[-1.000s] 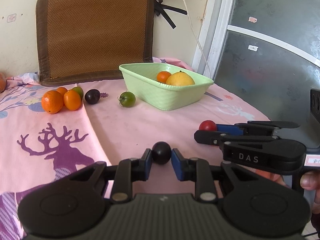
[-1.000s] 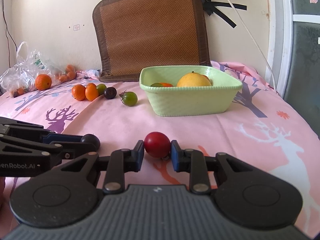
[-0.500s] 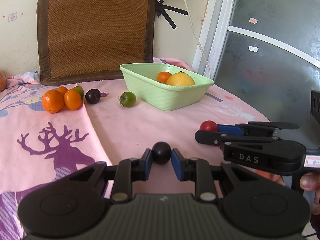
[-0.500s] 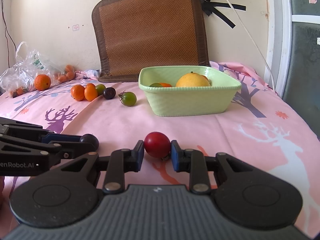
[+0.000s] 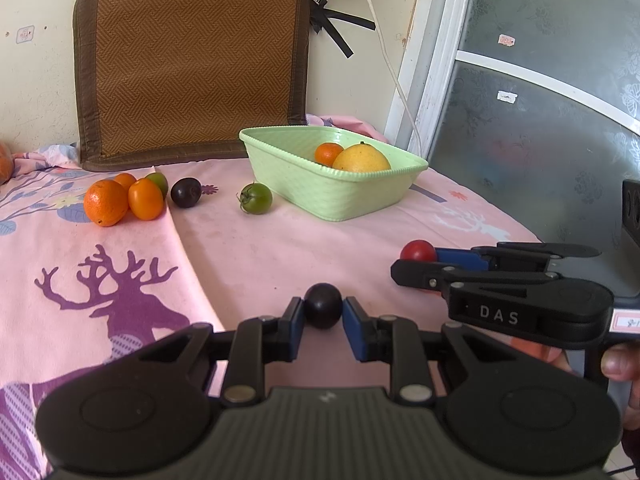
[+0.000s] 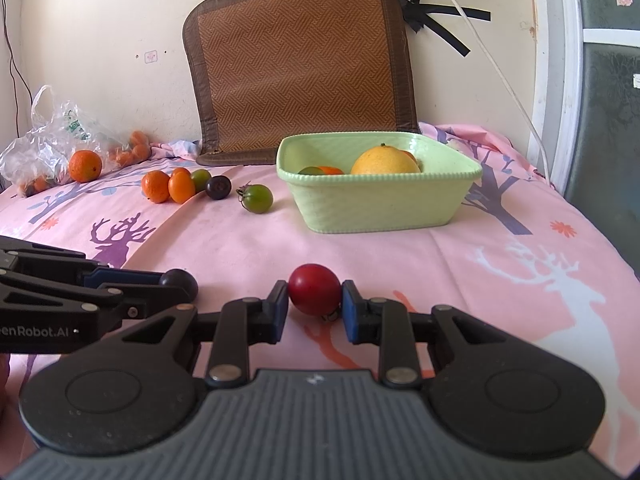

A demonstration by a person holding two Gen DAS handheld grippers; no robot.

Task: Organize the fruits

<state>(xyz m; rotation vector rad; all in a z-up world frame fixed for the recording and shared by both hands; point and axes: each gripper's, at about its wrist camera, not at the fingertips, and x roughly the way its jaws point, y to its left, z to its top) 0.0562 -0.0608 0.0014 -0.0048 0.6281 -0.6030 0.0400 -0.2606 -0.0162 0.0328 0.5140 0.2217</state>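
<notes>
Right wrist view alone shows plastic bag [image 6: 38, 148], loose orange [image 6: 85, 165]

We look from two fisheye cameras, each mounted low behind its own gripper's black fingers and aimed forward and slightly down across the pink deer-print tablecloth [image 5: 248, 256]. In the left wrist view we face the pale green plastic basket [image 5: 344, 196] from its left, with the frosted glass door [image 5: 540, 120] filling the right side. In the right wrist view we face that basket [image 6: 380, 204] more squarely, and the clear plastic bag of oranges [image 6: 44, 148] shows at far left. Both views share the basket, the brown woven mat [image 5: 192, 60] against the wall and the loose fruit row; each also catches the other gripper at its edge.
</notes>
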